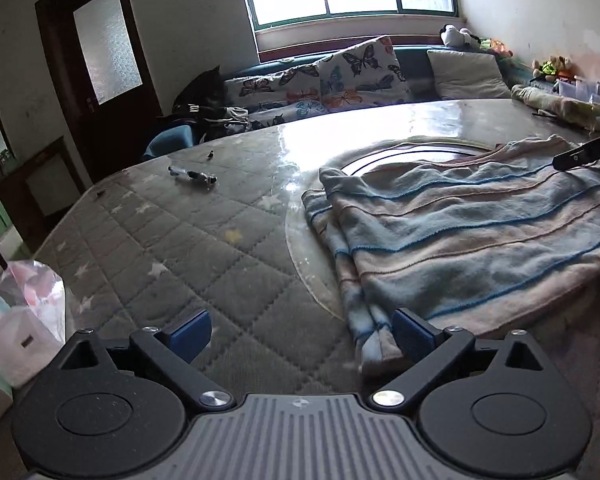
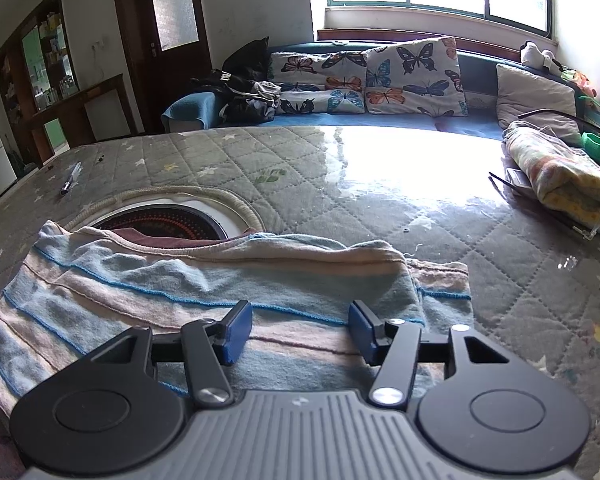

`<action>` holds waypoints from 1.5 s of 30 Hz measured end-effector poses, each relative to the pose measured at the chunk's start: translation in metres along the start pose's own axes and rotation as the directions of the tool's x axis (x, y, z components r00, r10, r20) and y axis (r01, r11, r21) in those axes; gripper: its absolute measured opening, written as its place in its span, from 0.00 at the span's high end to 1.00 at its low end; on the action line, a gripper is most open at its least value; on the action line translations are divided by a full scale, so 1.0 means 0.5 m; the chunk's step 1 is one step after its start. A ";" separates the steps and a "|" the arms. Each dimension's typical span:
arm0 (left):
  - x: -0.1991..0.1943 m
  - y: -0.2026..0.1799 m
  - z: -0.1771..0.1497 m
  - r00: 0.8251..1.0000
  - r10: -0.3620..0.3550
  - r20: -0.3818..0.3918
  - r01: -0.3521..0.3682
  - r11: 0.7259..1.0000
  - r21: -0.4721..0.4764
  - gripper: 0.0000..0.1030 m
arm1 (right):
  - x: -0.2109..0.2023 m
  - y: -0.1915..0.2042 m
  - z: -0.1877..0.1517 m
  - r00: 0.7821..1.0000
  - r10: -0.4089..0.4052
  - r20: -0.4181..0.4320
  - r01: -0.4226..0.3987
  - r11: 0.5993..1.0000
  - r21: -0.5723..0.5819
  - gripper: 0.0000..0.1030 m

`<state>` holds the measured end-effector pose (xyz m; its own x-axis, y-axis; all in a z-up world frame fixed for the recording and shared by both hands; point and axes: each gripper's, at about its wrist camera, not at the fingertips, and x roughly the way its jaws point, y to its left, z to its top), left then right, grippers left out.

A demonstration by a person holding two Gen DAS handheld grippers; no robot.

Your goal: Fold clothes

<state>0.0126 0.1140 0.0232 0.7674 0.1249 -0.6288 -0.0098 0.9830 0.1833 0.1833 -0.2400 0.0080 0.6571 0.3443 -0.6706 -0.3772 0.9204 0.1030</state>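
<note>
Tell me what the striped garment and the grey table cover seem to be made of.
The blue-and-pink striped garment looks like soft knitted cotton: matte, slightly fuzzy, limp folds. The grey star-printed quilted table cover looks like padded fabric with stitched diamonds; a glossy glare suggests clear plastic over it.

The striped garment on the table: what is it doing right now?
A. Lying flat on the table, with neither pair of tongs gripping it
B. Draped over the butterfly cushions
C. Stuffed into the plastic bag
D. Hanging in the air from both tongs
A. The striped garment lies spread on the quilted table; the right tongs stand open above it, and the left tongs are open wide at its edge.
</note>
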 end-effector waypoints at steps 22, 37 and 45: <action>-0.013 -0.042 0.015 0.999 -0.031 0.024 0.031 0.999 0.023 0.04 | -0.148 0.012 -0.107 0.998 -0.058 0.013 0.059 0.992 -0.112 0.44; 0.011 -0.054 0.028 0.998 -0.068 0.016 0.068 0.998 -0.015 0.03 | -0.204 -0.011 -0.119 0.998 -0.029 0.048 0.032 0.998 -0.060 0.41; 0.022 -0.041 0.016 0.998 -0.057 -0.004 0.057 0.998 -0.035 0.03 | -0.137 -0.017 -0.101 1.000 -0.023 0.001 0.023 0.999 -0.029 0.44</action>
<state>0.0263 0.0943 0.0185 0.7644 0.0690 -0.6410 0.0112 0.9927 0.1202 0.1084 -0.2806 0.0159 0.6663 0.3234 -0.6719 -0.3809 0.9222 0.0661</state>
